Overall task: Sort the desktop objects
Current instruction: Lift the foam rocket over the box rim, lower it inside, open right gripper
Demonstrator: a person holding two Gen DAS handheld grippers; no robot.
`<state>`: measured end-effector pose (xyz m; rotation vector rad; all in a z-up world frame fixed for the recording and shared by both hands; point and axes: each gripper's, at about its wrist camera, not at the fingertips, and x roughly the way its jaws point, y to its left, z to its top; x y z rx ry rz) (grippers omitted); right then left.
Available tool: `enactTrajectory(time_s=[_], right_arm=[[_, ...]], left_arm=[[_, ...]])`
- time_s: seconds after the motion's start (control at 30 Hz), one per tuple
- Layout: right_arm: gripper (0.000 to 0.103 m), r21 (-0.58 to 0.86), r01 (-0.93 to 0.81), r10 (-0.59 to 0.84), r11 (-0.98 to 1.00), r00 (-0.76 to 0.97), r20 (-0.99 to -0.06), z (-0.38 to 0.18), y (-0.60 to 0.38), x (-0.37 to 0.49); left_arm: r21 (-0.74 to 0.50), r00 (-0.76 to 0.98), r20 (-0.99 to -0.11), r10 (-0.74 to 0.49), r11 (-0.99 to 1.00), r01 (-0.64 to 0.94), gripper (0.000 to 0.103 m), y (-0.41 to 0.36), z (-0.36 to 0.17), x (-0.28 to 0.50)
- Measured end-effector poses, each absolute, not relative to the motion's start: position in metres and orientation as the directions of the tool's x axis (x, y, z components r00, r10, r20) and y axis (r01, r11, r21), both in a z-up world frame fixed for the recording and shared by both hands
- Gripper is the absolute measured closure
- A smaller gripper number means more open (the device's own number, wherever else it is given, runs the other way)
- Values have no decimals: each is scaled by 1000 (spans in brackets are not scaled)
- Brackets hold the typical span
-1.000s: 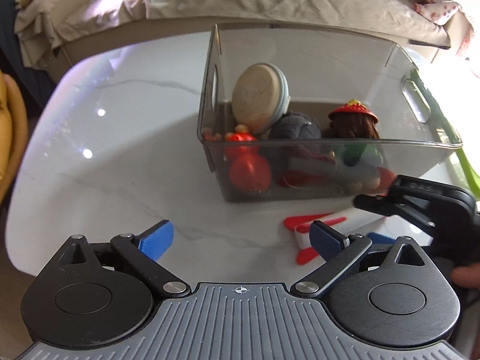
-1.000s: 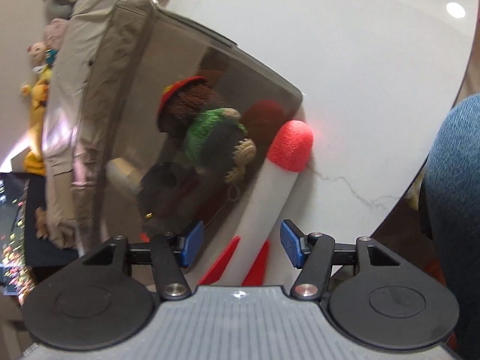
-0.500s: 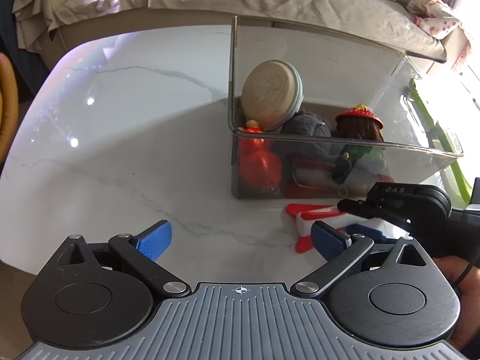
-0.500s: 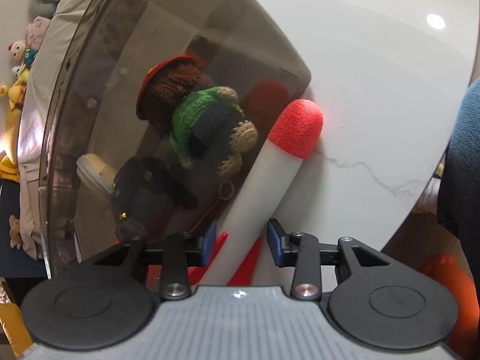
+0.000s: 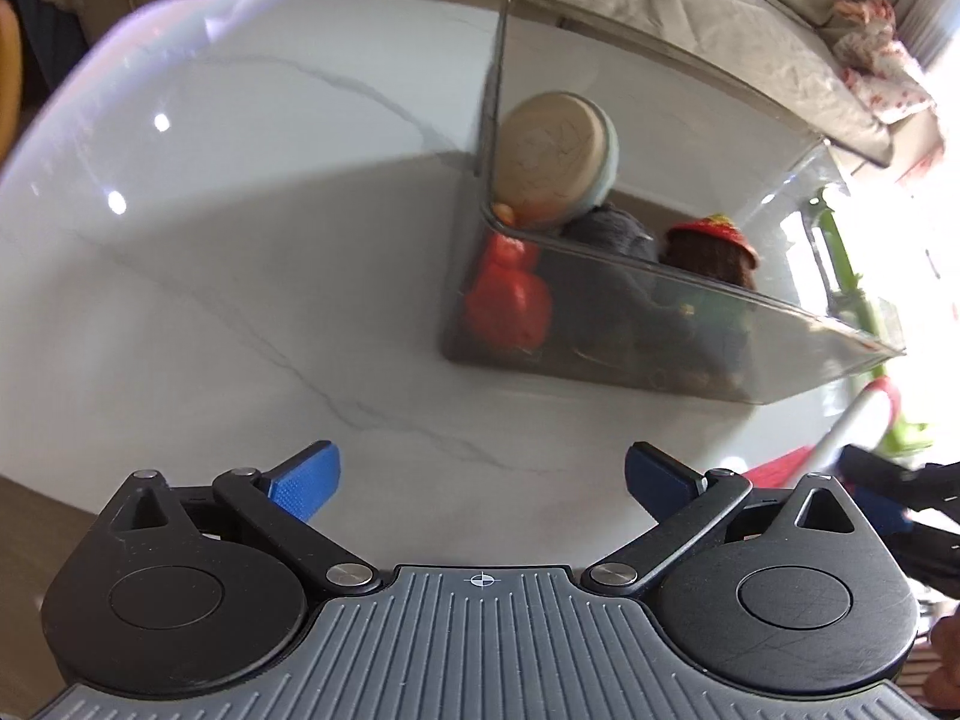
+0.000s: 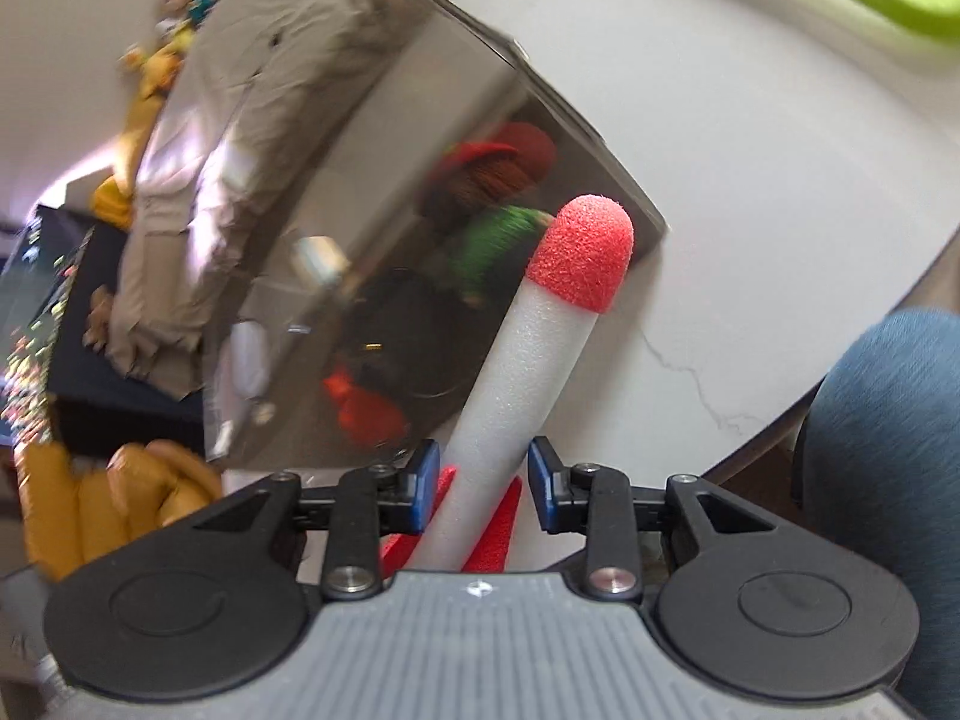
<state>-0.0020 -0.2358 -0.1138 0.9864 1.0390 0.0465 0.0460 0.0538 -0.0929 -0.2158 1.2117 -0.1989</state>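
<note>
Right gripper (image 6: 480,483): blue pads sit on either side of the white shaft of the foam rocket (image 6: 528,372), seemingly clamped on it, though the contact line on the right pad is hard to confirm; the rocket's red nose points up and forward, raised in front of the near corner of the clear bin (image 6: 384,228); its red fins are cut off behind the gripper body.

Left gripper (image 5: 480,480): jaws spread wide, nothing between them, poised over the white marble table (image 5: 240,276); the bin (image 5: 648,324) stands ahead and to its right.

Bin contents, seen through tinted plastic and partly blurred: a round tan disc (image 5: 555,159) leaning on the left wall; a red toy (image 5: 507,306) below it; a dark knitted item (image 5: 612,231), shape unclear; a crocheted doll with a red hat (image 5: 714,246), its green body dim behind the wall.

At the left view's right edge the rocket and right gripper appear only as blurred fragments; a beige sofa (image 5: 690,24) lies behind.
</note>
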Motion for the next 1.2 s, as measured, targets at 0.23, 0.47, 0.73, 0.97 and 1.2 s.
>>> enactTrajectory(time_s=[0.23, 0.47, 0.73, 0.97, 1.2], right_arm=[[68, 750, 224, 463, 623, 667, -584, -9, -256, 53], [68, 669, 371, 412, 644, 569, -712, -26, -234, 151], [68, 592, 657, 355, 467, 474, -806, -126, -229, 173], [70, 530, 741, 302, 412, 437, -847, -165, -218, 181], [66, 539, 754, 338, 377, 430, -837, -175, -218, 173]], left_arm=[[-278, 307, -905, -293, 956, 92, 0, 27, -97, 43], [-258, 329, -902, -280, 960, 111, 0, 39, -93, 37], [-295, 312, -905, -288, 955, 28, 0, 74, -114, 57], [-334, 278, -904, -324, 943, 14, 0, 76, -133, 67], [-349, 256, -905, -340, 937, 14, 0, 79, -140, 64]])
